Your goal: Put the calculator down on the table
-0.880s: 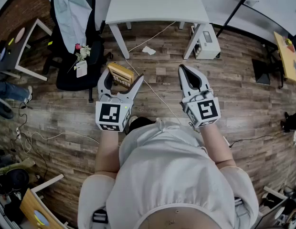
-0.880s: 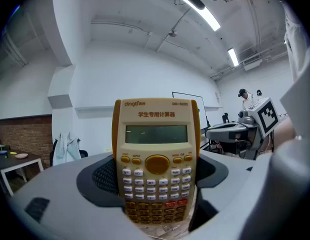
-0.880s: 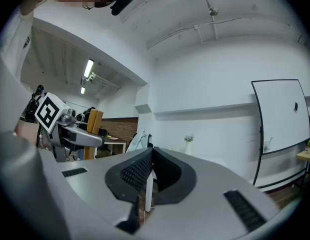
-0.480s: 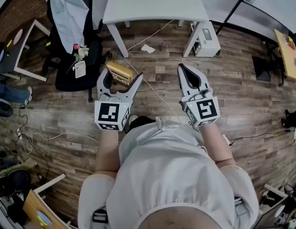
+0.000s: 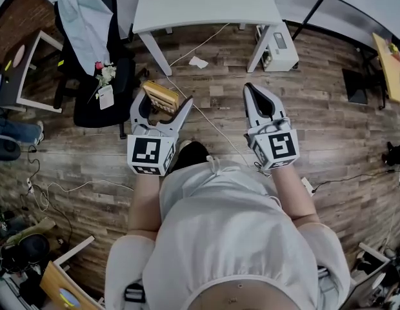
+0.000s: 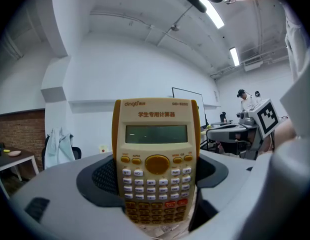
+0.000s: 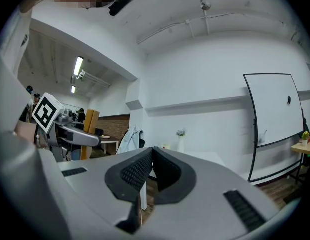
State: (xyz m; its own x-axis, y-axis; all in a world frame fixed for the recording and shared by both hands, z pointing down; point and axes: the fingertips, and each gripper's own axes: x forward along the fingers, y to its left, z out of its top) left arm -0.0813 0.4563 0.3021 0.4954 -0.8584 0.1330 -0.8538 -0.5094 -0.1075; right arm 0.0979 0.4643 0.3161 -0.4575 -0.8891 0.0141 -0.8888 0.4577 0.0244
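Note:
A yellow and cream calculator [image 5: 160,97] stands upright between the jaws of my left gripper [image 5: 164,106], which is shut on its two long edges above the wooden floor. In the left gripper view the calculator [image 6: 156,159] faces the camera, screen on top, keys below. My right gripper [image 5: 257,90] is held level beside it, shut with nothing between its pads [image 7: 140,169]. The white table [image 5: 206,5] stands ahead of both grippers, beyond the calculator.
A black office chair [image 5: 97,76] draped with a light blue garment stands at the left, by a small desk [image 5: 22,63]. A white cable [image 5: 210,126] runs over the floor between the grippers. A pale box [image 5: 279,47] sits by the table's right leg.
Both grippers keep their pose and the left keeps hold of the calculator. The whole floor scene has slid slightly in the head view.

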